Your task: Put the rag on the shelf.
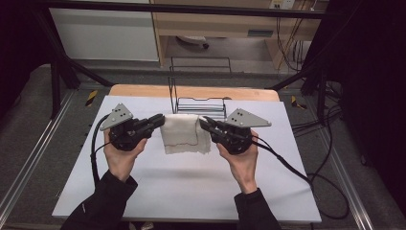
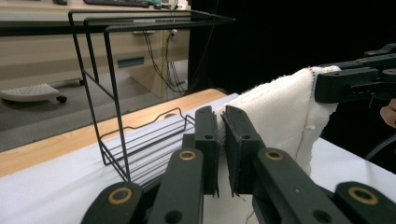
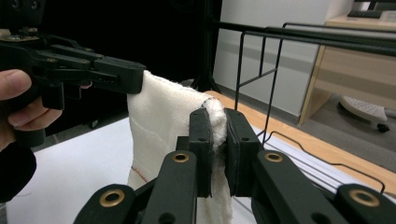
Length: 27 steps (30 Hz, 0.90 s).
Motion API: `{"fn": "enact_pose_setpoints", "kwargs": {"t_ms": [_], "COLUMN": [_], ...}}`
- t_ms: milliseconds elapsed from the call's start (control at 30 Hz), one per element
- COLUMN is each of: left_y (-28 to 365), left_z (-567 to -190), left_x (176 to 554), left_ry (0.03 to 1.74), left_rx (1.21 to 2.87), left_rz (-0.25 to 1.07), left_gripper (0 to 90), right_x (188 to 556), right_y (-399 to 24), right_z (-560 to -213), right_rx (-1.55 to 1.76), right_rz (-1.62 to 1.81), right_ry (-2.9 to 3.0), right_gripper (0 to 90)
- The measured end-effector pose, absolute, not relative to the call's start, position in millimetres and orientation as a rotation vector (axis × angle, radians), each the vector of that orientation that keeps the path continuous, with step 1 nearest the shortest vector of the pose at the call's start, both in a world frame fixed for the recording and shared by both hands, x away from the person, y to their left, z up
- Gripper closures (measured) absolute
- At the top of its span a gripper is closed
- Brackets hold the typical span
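Right now your white-covered desk (image 1: pixel 191 187) lies open below, with the black wire rack (image 1: pixel 198 103) standing just behind the white cloth (image 1: pixel 184 134). That cloth hangs above the desk between your hands, top edge running side to side, both hands equally near. Your left hand-held gripper (image 1: pixel 158 120) and right hand-held gripper (image 1: pixel 206 123) are each clamped on an upper corner
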<state>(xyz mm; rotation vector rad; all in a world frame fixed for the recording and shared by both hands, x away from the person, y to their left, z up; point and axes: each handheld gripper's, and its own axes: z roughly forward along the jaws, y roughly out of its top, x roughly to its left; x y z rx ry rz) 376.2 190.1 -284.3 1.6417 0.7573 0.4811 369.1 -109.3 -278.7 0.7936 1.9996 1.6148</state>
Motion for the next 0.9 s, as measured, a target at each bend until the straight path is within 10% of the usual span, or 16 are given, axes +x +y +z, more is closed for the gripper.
{"fn": "enact_pose_setpoints", "kwargs": {"t_ms": [900], "left_y": [176.6], "left_z": [-249.2], "left_x": [398.1], "left_ry": [0.734], "left_rx": [1.535], "left_rz": [0.538], "left_gripper": [84.2], "right_x": [385.3], "right_y": [-116.8], "right_z": [-249.8], "right_rx": [0.768], "right_rz": [1.652], "right_ry": [1.855], "right_gripper": [82.9]}}
